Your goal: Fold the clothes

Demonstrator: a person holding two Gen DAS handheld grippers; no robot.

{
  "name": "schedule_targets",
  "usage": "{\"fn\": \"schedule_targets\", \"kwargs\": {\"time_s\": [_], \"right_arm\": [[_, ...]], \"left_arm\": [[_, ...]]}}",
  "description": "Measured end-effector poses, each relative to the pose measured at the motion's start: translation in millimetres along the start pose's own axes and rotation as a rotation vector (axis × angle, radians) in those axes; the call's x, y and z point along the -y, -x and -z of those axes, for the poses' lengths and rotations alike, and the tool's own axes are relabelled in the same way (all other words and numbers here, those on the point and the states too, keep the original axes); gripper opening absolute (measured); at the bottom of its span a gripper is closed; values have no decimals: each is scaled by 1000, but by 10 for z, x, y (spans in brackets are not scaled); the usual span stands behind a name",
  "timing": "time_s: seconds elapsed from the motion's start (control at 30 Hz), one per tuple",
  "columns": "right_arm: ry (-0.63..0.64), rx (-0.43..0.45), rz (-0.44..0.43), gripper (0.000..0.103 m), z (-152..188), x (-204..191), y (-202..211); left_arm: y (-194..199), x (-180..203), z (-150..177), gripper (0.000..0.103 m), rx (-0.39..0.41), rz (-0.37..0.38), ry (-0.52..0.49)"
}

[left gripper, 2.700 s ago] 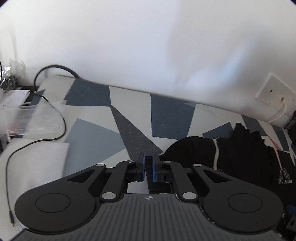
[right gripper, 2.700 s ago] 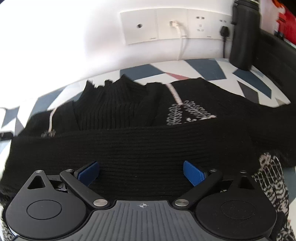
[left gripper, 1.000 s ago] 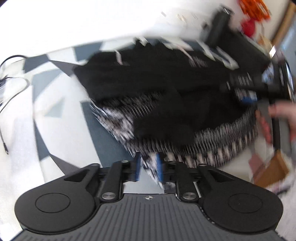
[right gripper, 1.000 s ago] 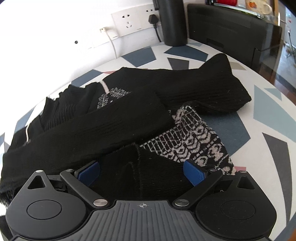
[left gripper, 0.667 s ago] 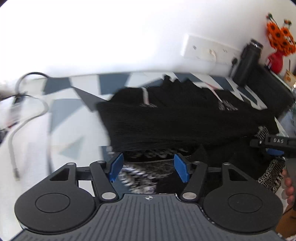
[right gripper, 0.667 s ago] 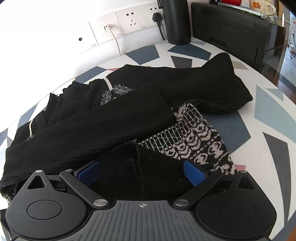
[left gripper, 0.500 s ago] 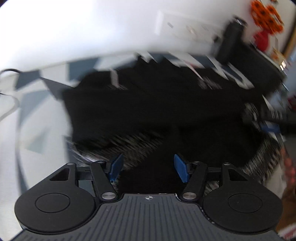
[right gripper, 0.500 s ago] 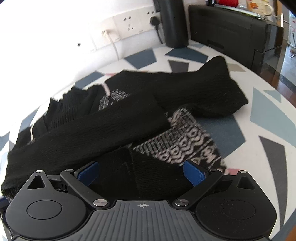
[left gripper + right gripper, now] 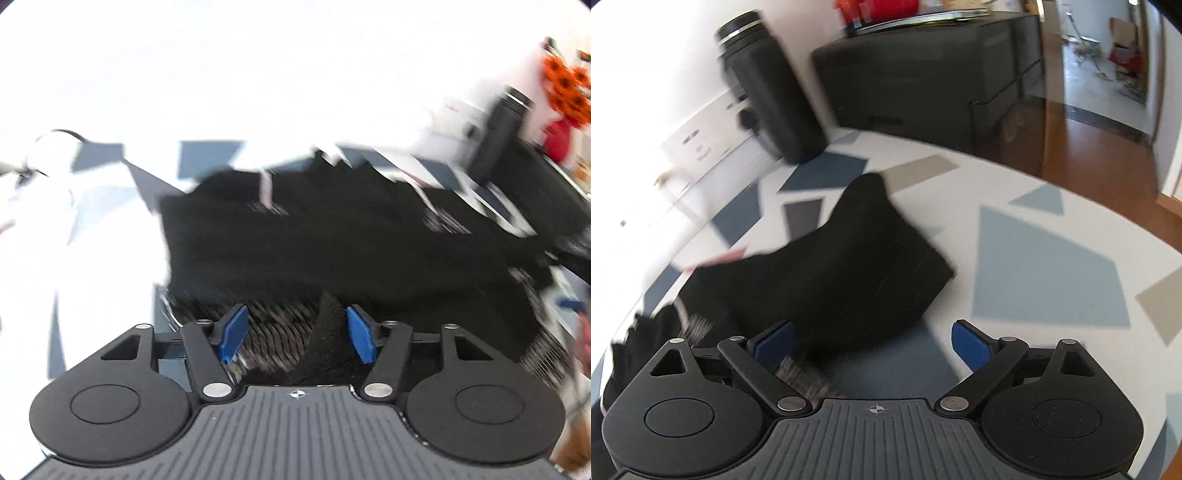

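A black knit sweater (image 9: pixel 332 240) with a black-and-white patterned hem lies partly folded on the table with the geometric cloth (image 9: pixel 1045 266). My left gripper (image 9: pixel 295 321) hovers over its near hem; the jaws are opening, and fabric lies under the gap with the blue pads off it. In the right wrist view a black sleeve (image 9: pixel 849 266) lies stretched toward the right. My right gripper (image 9: pixel 873 332) is wide apart and closing slightly. The sleeve's near edge lies by its left finger, and bare cloth shows between the pads. Both views are motion-blurred.
A black bottle (image 9: pixel 772 92) and a black box (image 9: pixel 923 74) stand at the back by the wall sockets (image 9: pixel 701 136). The table's right edge drops to a wooden floor (image 9: pixel 1089 147). A cable (image 9: pixel 55 136) lies far left. A red vase (image 9: pixel 557 136) stands far right.
The left jaws went from nearly shut on the patterned hem to apart. The right gripper swung to the right, from over the folded body to the sleeve's end and the table's right side.
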State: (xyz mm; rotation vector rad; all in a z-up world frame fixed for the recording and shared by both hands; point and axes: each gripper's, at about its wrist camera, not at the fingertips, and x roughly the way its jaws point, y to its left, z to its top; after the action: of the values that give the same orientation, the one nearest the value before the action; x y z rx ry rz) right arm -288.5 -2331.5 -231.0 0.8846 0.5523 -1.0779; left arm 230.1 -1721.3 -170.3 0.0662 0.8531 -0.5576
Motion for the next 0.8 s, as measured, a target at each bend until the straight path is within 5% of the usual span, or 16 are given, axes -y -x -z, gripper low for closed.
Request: {"fn": "schedule_targets", "kwargs": {"time_s": [0.3, 0.43, 0.6, 0.7, 0.8], "right_arm": [[-22, 69, 20, 76, -224, 18, -110], [128, 96, -97, 75, -215, -229, -53], [273, 114, -144, 71, -123, -502, -58], [367, 136, -184, 72, -46, -667, -30], [447, 52, -256, 71, 21, -820, -123]], "left_arm": [[-239, 285, -143, 61, -25, -87, 17], [-260, 198, -147, 61, -2, -156, 48], [-255, 197, -64, 69, 16, -254, -88], [-268, 143, -26, 72, 13, -269, -86], [-287, 48, -13, 72, 7, -281, -40]]}}
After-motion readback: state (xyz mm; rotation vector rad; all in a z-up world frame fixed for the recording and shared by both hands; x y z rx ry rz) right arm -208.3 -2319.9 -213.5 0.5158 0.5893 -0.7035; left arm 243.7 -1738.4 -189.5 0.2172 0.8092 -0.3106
